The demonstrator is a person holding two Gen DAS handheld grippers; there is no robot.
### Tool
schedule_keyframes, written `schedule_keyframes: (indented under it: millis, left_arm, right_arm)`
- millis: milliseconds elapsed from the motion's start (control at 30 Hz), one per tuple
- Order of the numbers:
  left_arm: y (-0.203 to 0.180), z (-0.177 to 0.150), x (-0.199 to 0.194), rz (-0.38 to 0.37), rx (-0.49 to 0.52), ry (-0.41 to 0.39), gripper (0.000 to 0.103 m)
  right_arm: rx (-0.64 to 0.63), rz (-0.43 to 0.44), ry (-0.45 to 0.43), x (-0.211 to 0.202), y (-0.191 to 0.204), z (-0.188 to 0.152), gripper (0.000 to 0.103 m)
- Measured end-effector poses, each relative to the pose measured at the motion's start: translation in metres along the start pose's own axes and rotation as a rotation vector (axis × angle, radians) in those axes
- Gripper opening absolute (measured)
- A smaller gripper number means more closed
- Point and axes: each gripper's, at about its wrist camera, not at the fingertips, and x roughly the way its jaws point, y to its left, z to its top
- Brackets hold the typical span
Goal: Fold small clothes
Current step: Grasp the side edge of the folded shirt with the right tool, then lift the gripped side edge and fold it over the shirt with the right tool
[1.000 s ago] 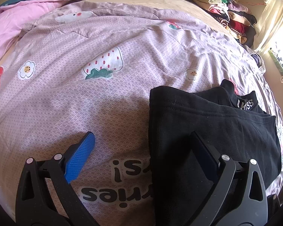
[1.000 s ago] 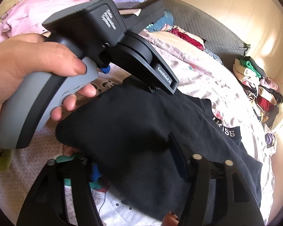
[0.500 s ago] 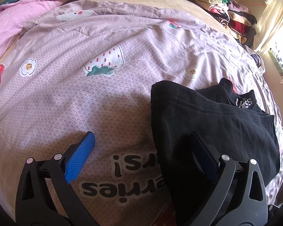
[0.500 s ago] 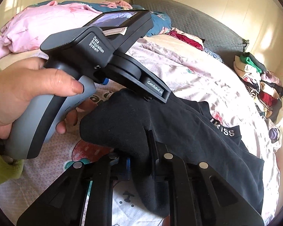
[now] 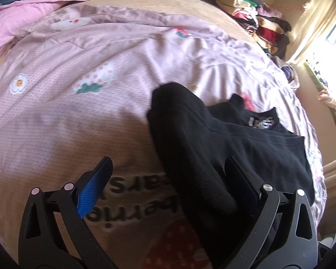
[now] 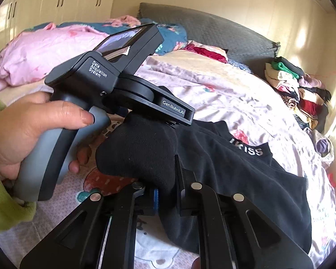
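A small black garment (image 5: 224, 148) with a lettered waistband lies on the pink strawberry-print quilt (image 5: 78, 51). My right gripper (image 6: 166, 192) is shut on a bunched fold of the black garment (image 6: 141, 152) and holds it lifted off the quilt. My left gripper (image 5: 168, 174) is open, its blue-padded fingers (image 5: 94, 190) either side of the raised fold, right finger over the cloth. The left gripper's body and the hand holding it (image 6: 33, 130) show in the right wrist view, just beyond the fold.
A pile of folded clothes (image 6: 298, 89) sits at the bed's far right by the wall. A pink blanket (image 6: 44, 51) and teal bedding lie at the head, by a grey headboard (image 6: 212, 35). Wardrobe doors stand behind.
My right gripper closed on the garment's edge and lifted it into a bunched fold. The fold rose between my left gripper's fingers, which stayed open.
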Motion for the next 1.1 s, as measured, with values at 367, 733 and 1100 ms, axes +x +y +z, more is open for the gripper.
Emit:
schedule_keyframes:
  millis: [367, 733, 1100]
  left_arm:
    - [-0.060, 0.001, -0.017, -0.108, 0.080, -0.059, 0.051]
    - [-0.114, 0.006, -0.038, -0.129, 0.150, -0.126, 0.038]
    - [-0.166, 0.002, -0.039, -0.137, 0.214, -0.138, 0.038]
  right_arm:
    - [0.071, -0.039, -0.037, -0.026, -0.026, -0.010, 0.009]
    - [0.175, -0.075, -0.070, -0.055, -0.071, -0.023, 0.009]
    - [0.263, -0.101, -0.089, -0.077, -0.106, -0.040, 0.009]
